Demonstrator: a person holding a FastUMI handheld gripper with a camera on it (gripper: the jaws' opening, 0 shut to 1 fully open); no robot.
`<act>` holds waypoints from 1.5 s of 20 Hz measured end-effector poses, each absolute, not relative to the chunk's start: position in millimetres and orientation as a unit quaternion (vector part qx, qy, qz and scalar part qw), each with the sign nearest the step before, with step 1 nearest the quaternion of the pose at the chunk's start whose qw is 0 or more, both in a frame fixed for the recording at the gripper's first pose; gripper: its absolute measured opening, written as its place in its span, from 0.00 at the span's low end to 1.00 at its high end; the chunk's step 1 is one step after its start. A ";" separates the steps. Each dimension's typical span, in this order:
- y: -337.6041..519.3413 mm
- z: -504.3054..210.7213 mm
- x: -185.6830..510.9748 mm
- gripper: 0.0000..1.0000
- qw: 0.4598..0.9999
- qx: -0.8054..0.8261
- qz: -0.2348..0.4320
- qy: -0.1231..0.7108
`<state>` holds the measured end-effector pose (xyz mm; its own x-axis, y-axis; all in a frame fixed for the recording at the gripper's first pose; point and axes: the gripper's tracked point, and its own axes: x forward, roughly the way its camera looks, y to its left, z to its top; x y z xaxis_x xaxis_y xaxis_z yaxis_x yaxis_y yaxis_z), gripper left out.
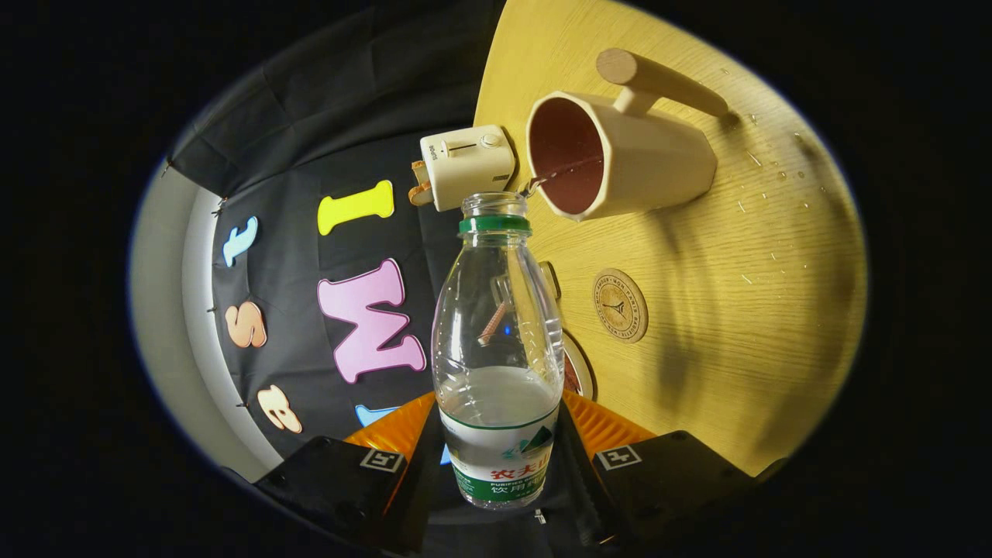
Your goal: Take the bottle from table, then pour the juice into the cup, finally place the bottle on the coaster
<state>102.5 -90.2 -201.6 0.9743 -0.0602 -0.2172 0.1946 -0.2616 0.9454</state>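
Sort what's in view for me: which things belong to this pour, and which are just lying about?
In the job:
gripper, shut on the bottle
bottle, tilted, pouring a thin stream
cup, just beyond the bottle's mouth
coaster, on the table, unused yet

Lying about:
toaster, beside the cup
water drops on the table

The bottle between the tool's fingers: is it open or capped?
Open. The bottle, which the tool grips, has no cap on its neck, and a thin stream runs from its mouth into the cup.
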 end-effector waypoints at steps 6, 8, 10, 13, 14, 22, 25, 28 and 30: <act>-86.9 -197.2 101.6 0.74 0.593 0.798 -0.099 0.045; -85.8 -195.0 100.2 0.75 0.588 0.801 -0.099 0.046; -85.9 -194.9 101.1 0.74 0.585 0.804 -0.098 0.047; -87.0 -195.1 100.9 0.74 0.579 0.808 -0.097 0.044; -87.2 -195.2 101.4 0.74 0.576 0.810 -0.097 0.043; -90.3 -190.8 102.9 0.74 0.558 0.824 -0.090 0.043; -92.6 -188.8 102.8 0.74 0.551 0.829 -0.087 0.044; -93.0 -185.6 101.4 0.74 0.542 0.835 -0.083 0.046; -92.8 -184.1 100.5 0.74 0.535 0.839 -0.080 0.048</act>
<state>100.5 -92.8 -184.1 0.9824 -0.0049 -0.1867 0.1672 -0.4219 0.8911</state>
